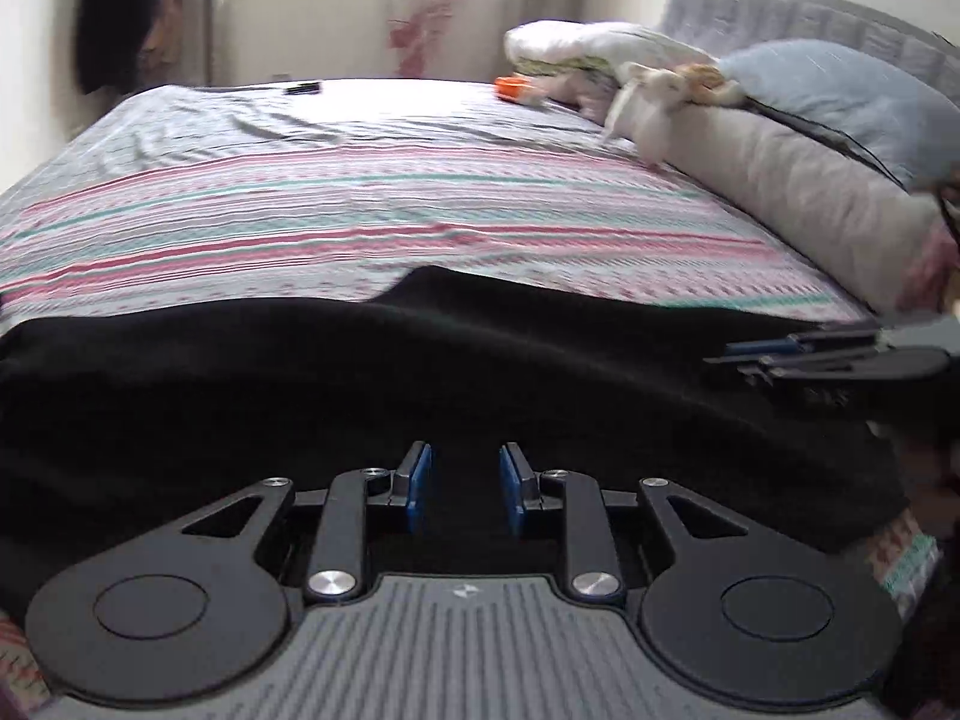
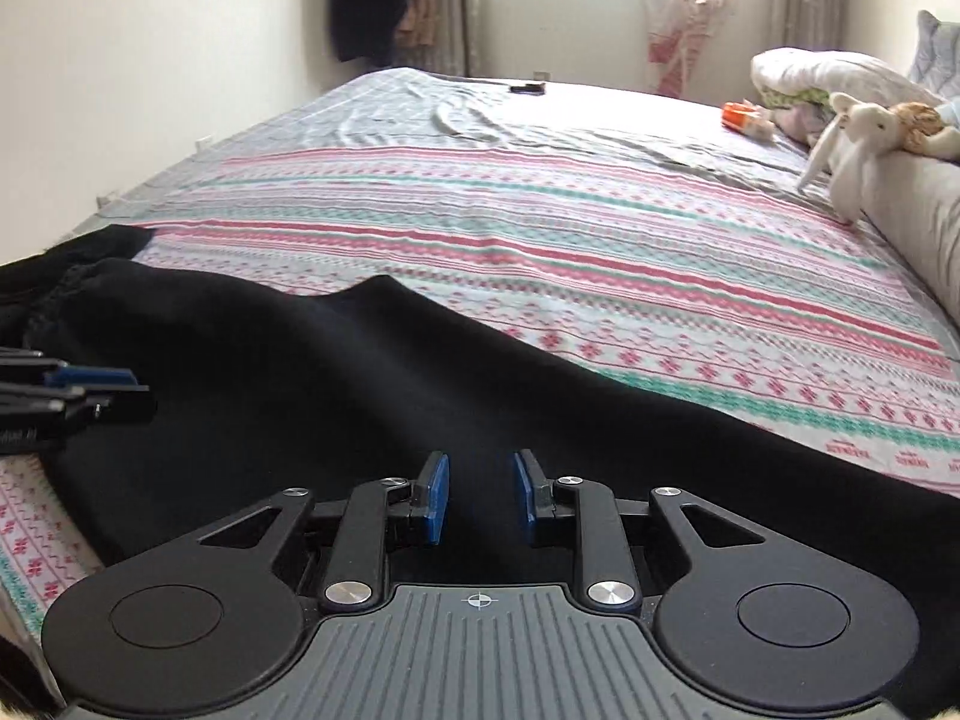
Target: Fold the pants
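In the left wrist view the left gripper (image 1: 465, 486) holds its fingers apart over the black pants (image 1: 360, 384) lying across the near bed (image 1: 360, 204), while in the right wrist view the right gripper (image 2: 480, 495), fingers likewise apart, hangs over the same pants (image 2: 336, 372).

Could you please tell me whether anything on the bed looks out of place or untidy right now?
The black pants lie unevenly, their far edge humped into a peak and the waistband end bunched at the left. Beyond them the striped sheet is wrinkled. Nothing looks spilled or damaged.
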Available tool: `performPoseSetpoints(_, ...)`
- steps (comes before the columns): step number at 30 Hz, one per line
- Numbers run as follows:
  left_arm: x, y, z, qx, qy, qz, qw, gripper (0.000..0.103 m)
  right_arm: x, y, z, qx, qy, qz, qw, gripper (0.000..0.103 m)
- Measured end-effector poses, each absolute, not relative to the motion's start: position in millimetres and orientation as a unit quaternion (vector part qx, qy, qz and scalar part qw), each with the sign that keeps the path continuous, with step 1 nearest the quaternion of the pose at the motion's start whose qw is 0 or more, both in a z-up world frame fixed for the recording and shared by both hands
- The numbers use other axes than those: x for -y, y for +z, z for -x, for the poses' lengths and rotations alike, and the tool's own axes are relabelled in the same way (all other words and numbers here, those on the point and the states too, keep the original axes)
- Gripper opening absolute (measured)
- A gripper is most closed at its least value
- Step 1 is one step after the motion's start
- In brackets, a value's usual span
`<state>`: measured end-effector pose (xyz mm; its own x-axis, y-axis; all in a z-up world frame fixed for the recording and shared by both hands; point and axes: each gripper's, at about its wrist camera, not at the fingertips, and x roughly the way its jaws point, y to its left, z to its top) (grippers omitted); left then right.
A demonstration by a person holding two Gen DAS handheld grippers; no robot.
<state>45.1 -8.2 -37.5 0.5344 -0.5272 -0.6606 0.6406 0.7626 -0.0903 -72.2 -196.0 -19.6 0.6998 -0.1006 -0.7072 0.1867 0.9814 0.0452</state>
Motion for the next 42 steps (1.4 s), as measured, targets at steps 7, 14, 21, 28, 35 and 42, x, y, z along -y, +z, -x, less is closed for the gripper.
performPoseSetpoints(7,45,-73,-17,-0.348,-0.436,-0.180,0.810,0.046,220,-54,56,-0.405,-0.116,-0.062,0.905,0.024)
performPoseSetpoints(14,17,-75,-17,-0.386,-0.488,-0.150,0.768,0.039,269,-60,27,-0.383,-0.164,-0.095,0.904,0.020)
performPoseSetpoints(21,11,-70,-19,-0.395,-0.510,-0.175,0.744,0.040,274,-59,20,-0.374,-0.177,-0.086,0.906,0.021)
performPoseSetpoints(28,24,-61,-10,-0.383,-0.486,-0.187,0.763,0.082,267,-27,69,-0.385,-0.189,-0.053,0.902,0.070)
performPoseSetpoints(35,34,-60,-1,-0.387,-0.459,-0.172,0.781,0.100,296,-1,142,-0.384,-0.241,-0.068,0.889,0.077)
performPoseSetpoints(42,51,-52,0,-0.386,-0.408,-0.147,0.814,0.103,319,4,210,-0.378,-0.300,-0.080,0.872,0.082)
